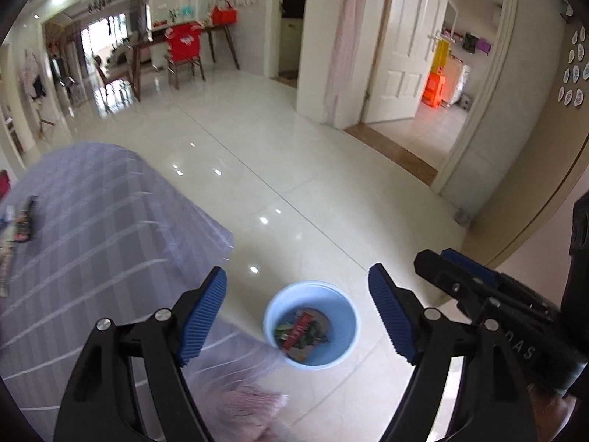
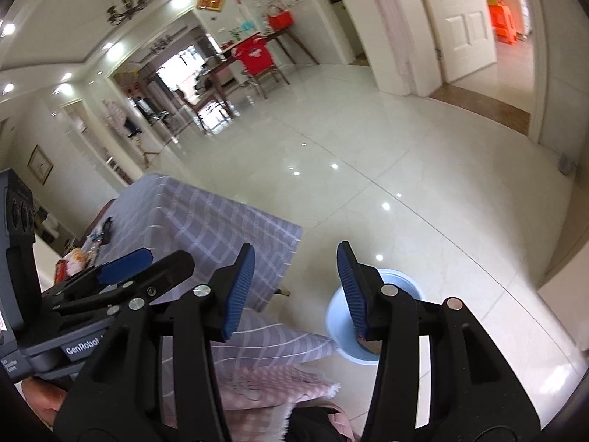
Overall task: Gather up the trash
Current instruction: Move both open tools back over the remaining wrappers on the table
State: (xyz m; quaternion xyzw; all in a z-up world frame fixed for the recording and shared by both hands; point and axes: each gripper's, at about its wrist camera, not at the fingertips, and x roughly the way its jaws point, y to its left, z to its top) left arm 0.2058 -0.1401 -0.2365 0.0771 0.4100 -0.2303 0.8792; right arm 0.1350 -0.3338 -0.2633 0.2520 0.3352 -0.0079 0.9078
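Note:
A light blue bin stands on the tiled floor beside the table, with a red wrapper and other trash inside. My left gripper is open and empty, held above the bin. My right gripper is open and empty, also above the bin, which its right finger partly hides. The right gripper shows at the right of the left wrist view; the left one shows at the left of the right wrist view. More wrappers lie on the table's far end.
A table with a grey checked cloth stands left of the bin. A pink checked cloth hangs below it. Glossy floor stretches ahead to a dining table and red-covered chair. An open white door is at the right.

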